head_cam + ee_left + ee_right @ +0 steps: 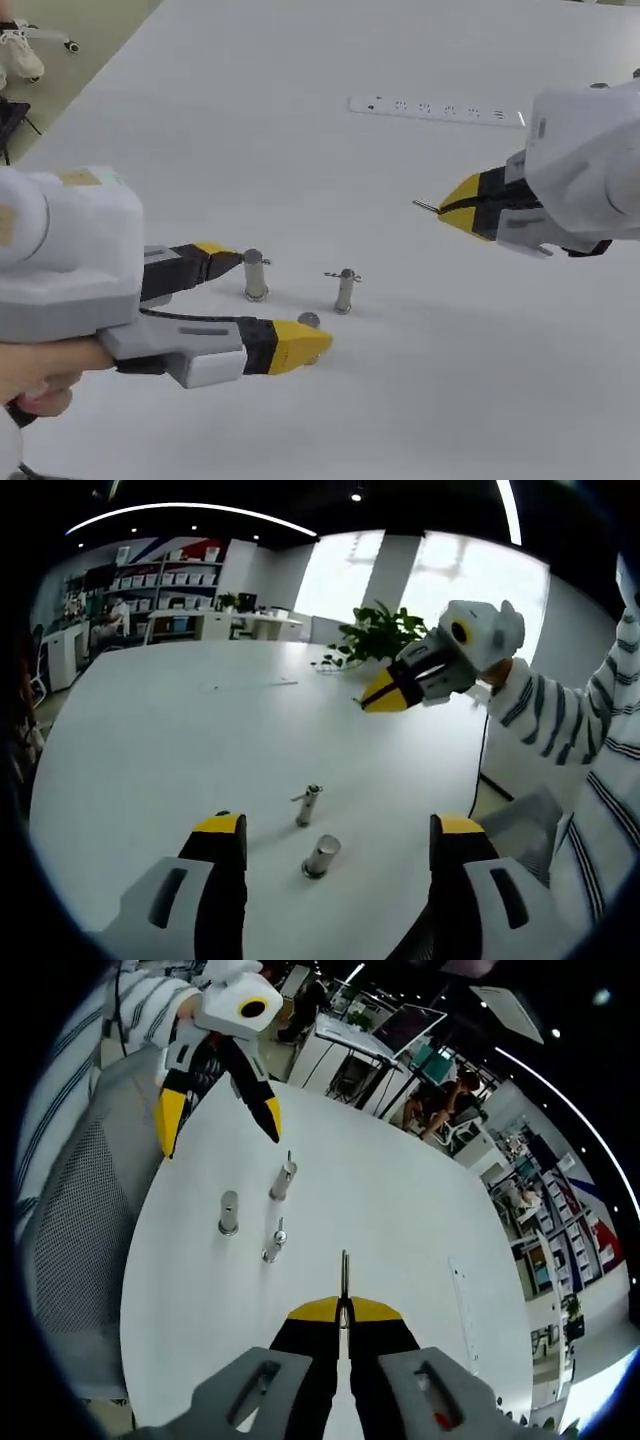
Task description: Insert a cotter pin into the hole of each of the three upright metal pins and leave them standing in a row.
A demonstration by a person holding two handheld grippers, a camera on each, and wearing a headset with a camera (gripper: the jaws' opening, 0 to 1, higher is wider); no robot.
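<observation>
Three upright metal pins stand on the white table (300,140). The pin (255,275) at the left and the pin (345,290) at the right each carry a cotter pin through the top. The third pin (309,321) is bare and partly hidden by my left gripper's lower jaw. My left gripper (280,300) is open, with its jaws on either side of the pins and the bare pin (322,855) just ahead between them. My right gripper (445,212) hovers to the right of the pins, shut on a cotter pin (426,207) whose stem (344,1278) sticks out toward them.
A white power strip (435,110) lies flat farther back on the table. A person's striped sleeve (560,720) holds the right gripper. A grey mesh chair (85,1260) stands at the table's edge. Shelves, desks and a plant (380,635) are far behind.
</observation>
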